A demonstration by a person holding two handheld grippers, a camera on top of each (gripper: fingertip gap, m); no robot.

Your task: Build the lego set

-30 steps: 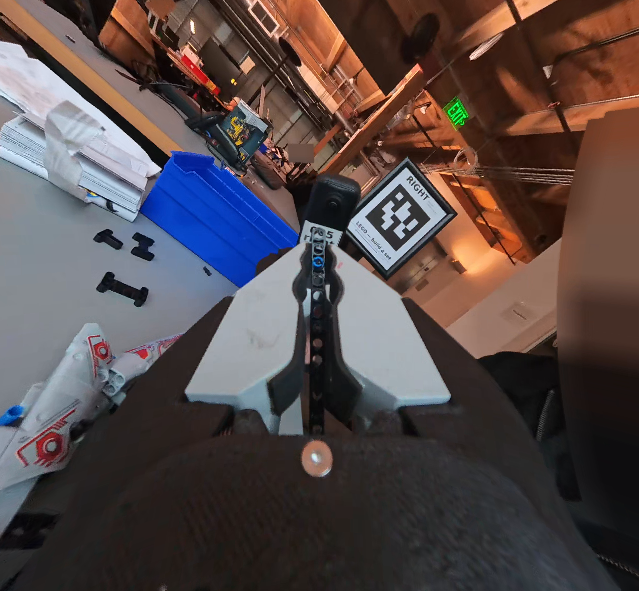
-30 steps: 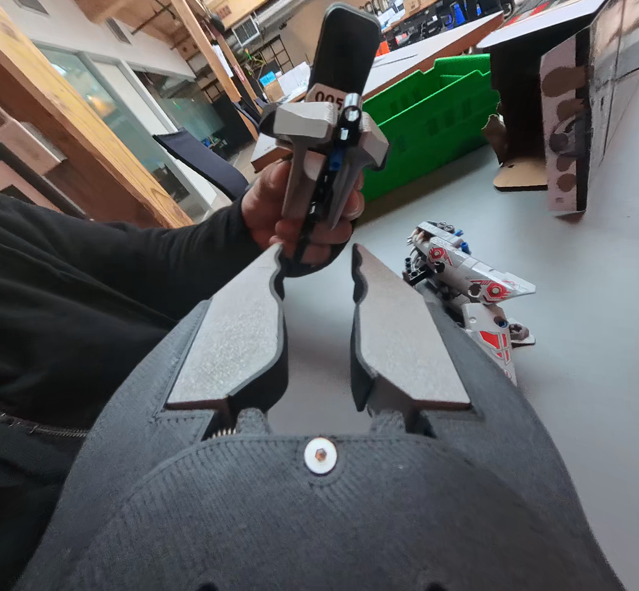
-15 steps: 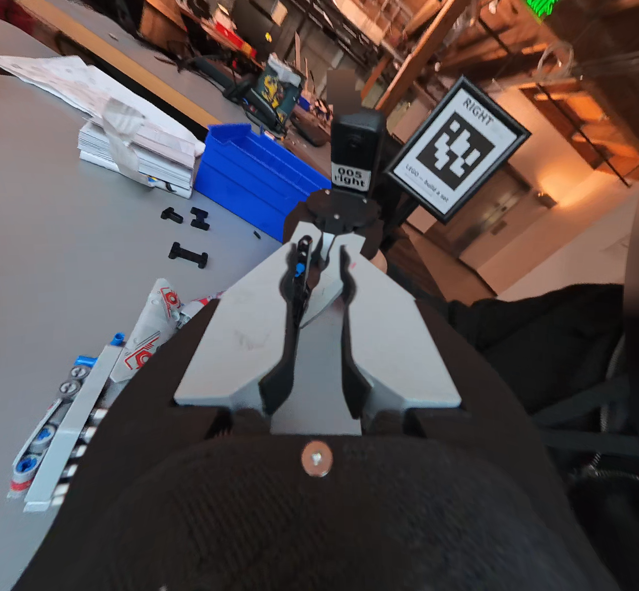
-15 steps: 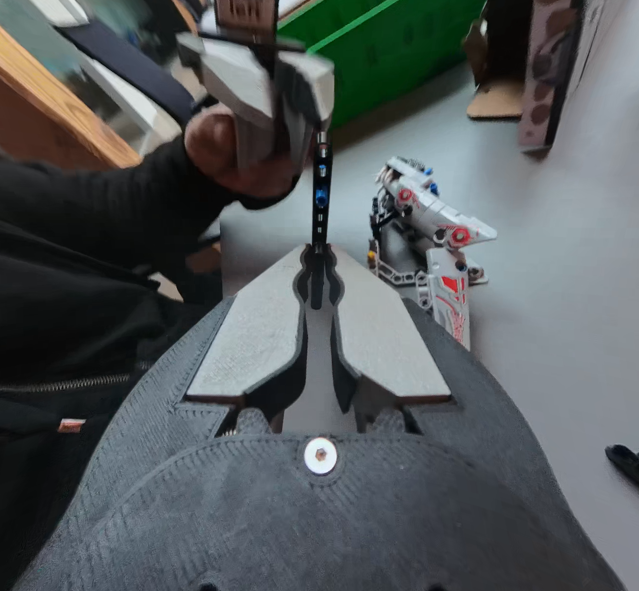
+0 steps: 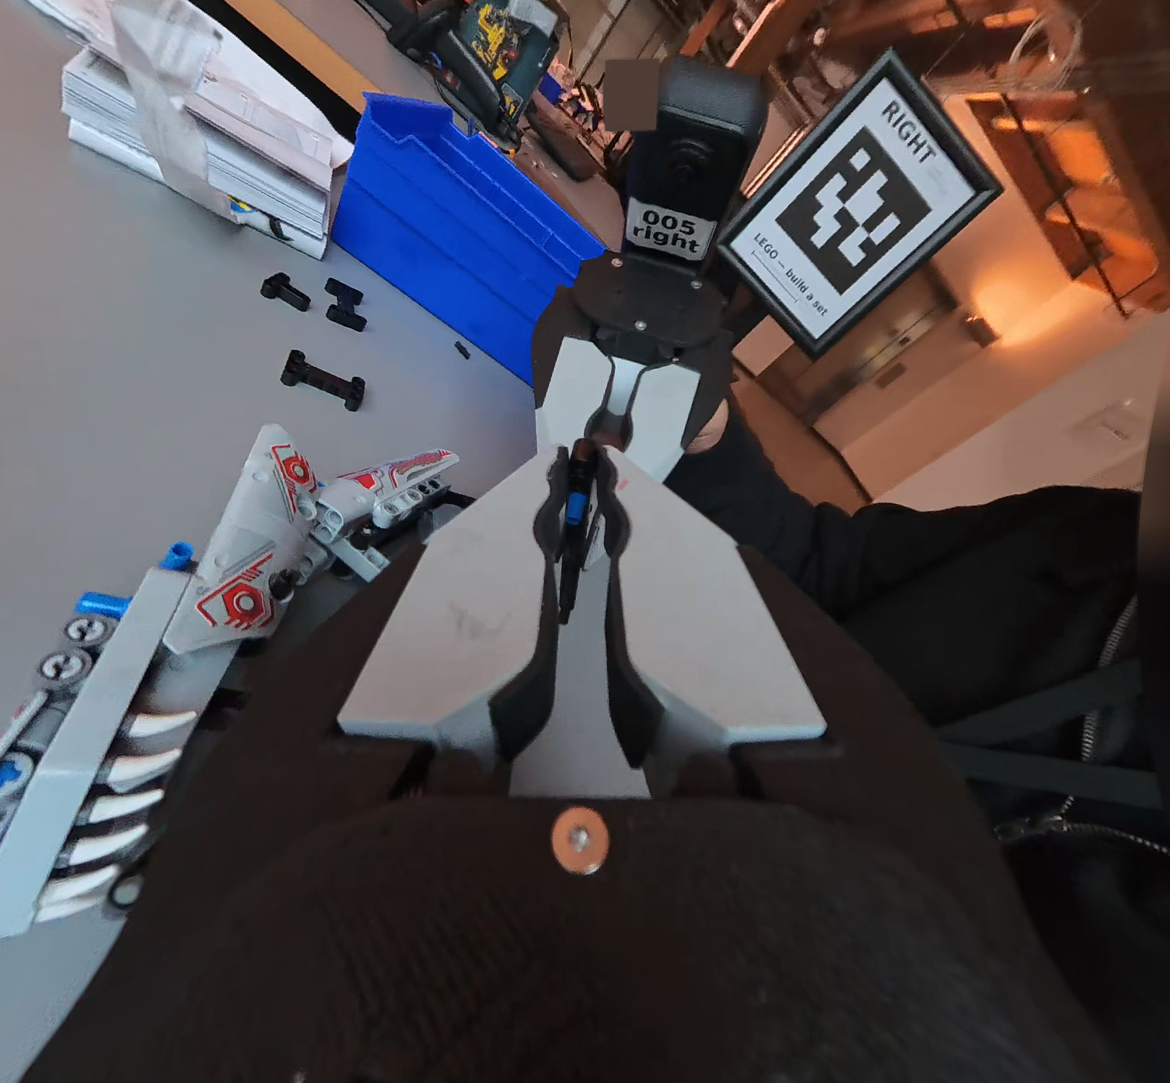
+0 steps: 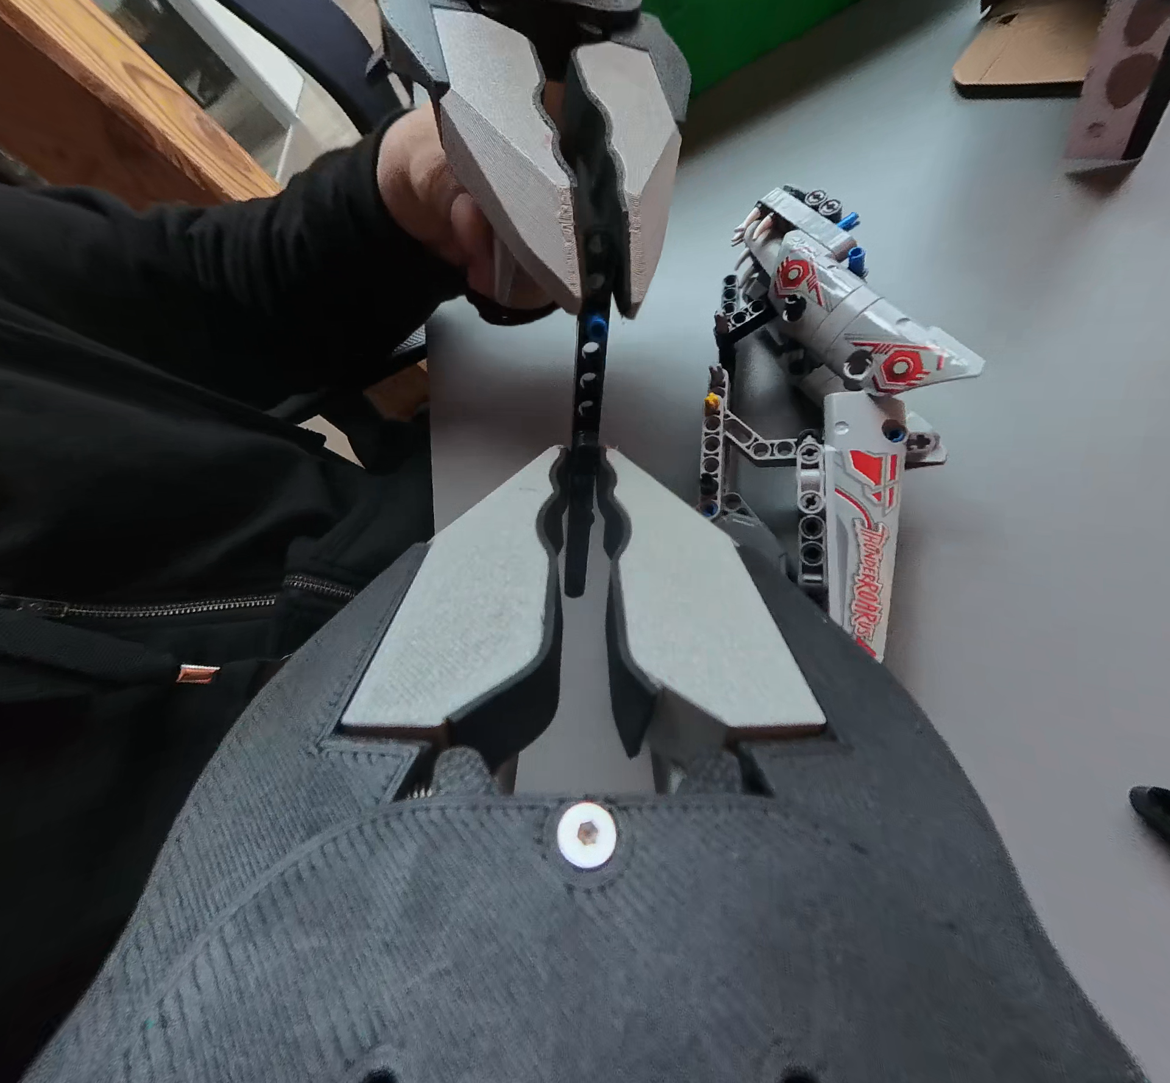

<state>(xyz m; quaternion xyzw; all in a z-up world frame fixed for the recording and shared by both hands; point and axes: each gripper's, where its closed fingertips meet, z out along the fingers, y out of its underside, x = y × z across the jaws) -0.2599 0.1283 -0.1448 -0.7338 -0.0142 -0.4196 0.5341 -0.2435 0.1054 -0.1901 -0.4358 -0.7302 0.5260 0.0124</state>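
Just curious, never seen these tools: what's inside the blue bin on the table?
Nothing can be made out. The left wrist view shows only the blue bin's outer wall and a strip of its inner far wall near the rim; its floor and any contents are hidden behind the near wall.

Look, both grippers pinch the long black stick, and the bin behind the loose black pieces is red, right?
Not quite: the bin is blue, as the left wrist view shows. Both the left gripper and the right gripper do pinch the black stick.

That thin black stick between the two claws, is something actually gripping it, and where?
Yes, both. The left gripper clamps one end of the black holed beam; the right gripper clamps the opposite end.
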